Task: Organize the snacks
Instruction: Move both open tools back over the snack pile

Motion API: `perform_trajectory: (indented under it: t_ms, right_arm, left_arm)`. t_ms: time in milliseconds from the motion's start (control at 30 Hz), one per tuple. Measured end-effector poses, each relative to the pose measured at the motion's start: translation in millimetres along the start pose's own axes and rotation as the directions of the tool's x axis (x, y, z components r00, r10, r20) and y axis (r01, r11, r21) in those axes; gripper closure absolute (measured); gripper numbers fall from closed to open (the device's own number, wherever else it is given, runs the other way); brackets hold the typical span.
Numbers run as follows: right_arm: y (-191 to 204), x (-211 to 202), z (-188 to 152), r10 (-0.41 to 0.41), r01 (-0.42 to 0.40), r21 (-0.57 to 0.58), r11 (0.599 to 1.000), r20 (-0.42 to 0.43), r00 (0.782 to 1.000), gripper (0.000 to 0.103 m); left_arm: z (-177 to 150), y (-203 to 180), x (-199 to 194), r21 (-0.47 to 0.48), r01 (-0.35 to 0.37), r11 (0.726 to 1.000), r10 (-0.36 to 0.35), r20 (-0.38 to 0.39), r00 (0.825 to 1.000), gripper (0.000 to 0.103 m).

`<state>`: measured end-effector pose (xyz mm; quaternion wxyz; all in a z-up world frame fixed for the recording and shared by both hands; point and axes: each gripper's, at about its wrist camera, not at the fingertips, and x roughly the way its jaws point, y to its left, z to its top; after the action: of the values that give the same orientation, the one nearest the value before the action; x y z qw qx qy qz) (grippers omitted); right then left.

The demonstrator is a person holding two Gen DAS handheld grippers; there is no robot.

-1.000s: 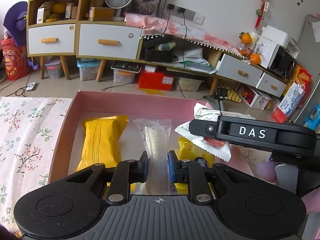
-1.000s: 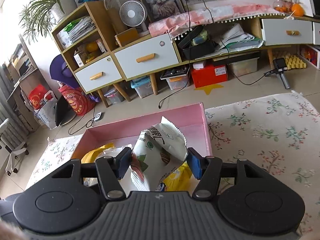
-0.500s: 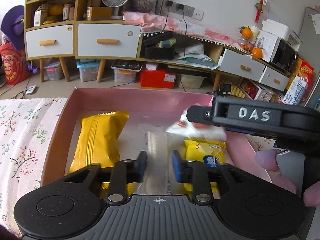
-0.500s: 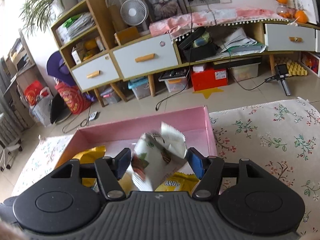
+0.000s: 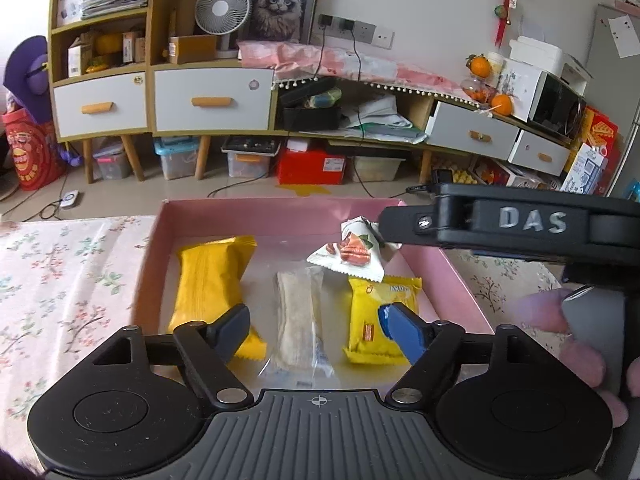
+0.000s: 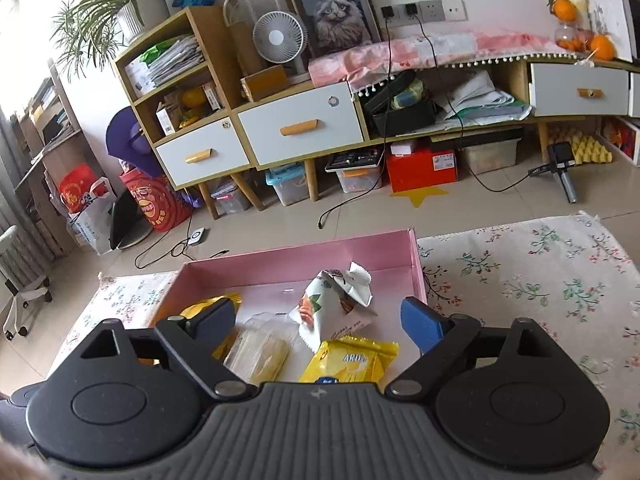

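The shallow cardboard box (image 5: 276,216) is pale pink inside and out. In it, the plump foil packet (image 5: 212,280) at left is plain golden yellow; the clear plastic sleeve (image 5: 298,312) shows a beige wafer; the flat yellow packet (image 5: 380,312) at right bears red and blue marks. The crumpled white wrapper (image 5: 352,256) carries brown nuts and green leaves. The cloth (image 5: 60,272) on the counter is cream with small pink and green flowers.

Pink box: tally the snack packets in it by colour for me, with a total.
In the pink box:
Yellow: 2, the plain packet on the left and the printed packet on the right.
Clear: 1, the long wafer packet in the middle.
White: 1, the nut-print packet, resting partly on the printed yellow one.
Total: 4
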<state>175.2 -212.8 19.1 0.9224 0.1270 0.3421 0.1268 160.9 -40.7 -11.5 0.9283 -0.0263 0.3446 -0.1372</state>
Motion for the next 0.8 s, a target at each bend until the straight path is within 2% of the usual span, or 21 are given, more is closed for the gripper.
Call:
perform_trajectory:
  t_ms: [367, 600, 800]
  right_arm:
    - [7, -37, -6, -0.043, 0.043, 0.006, 0.999, -0.030, 0.999, 0.003]
    - [15, -56, -18, -0.082, 0.081, -0.017, 0.997, -0.057, 0.995, 0.000]
    - [16, -68, -32, -0.106, 0.104, -0.027, 0.994, -0.084, 0.991, 0.000]
  left_arm:
    - [-12, 1, -54, 0.011, -0.025, 1.000, 0.025, -0.009, 1.000, 0.010]
    - [-30, 6, -76, 0.008, -0.049, 0.999, 0.050, -0.060, 0.997, 0.007]
    - [-45, 14, -94, -0.007, -0.062, 0.998, 0.061, -0.075, 0.995, 0.003]
